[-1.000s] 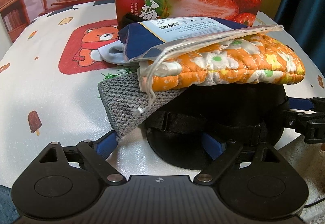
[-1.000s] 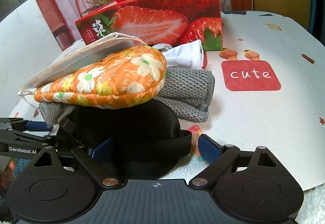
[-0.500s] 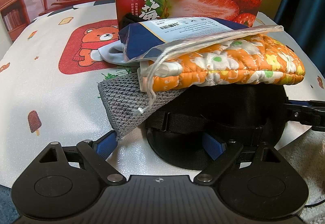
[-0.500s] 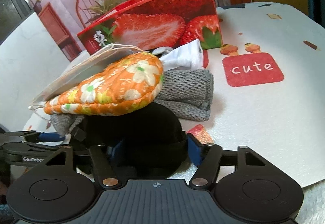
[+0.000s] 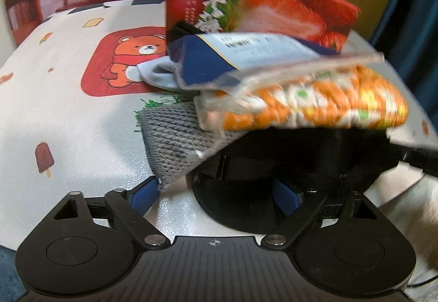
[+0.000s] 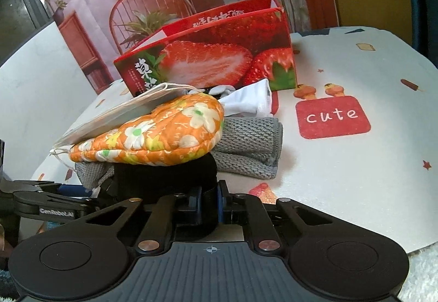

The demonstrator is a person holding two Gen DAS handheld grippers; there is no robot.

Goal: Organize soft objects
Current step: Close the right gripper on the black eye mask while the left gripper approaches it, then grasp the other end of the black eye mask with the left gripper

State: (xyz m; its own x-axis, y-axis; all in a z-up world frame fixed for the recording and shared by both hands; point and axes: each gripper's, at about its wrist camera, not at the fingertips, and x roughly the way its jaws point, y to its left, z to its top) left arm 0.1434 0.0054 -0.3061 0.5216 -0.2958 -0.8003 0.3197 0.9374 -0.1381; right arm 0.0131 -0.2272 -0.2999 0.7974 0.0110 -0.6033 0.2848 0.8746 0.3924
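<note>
Counter covered in white cartoon-print cloth, red "cute" patch to the right; strawberry-print box standing at the rear. Soft items piled in front of the box: black eye mask at the bottom, grey knitted cloth beside and beneath, orange floral mitt on top, packaged item uppermost. Right gripper fingers clamped together on the eye mask's near edge. Left gripper fingers spread apart, straddling cloth corner and mask. Left view blurred.
</note>
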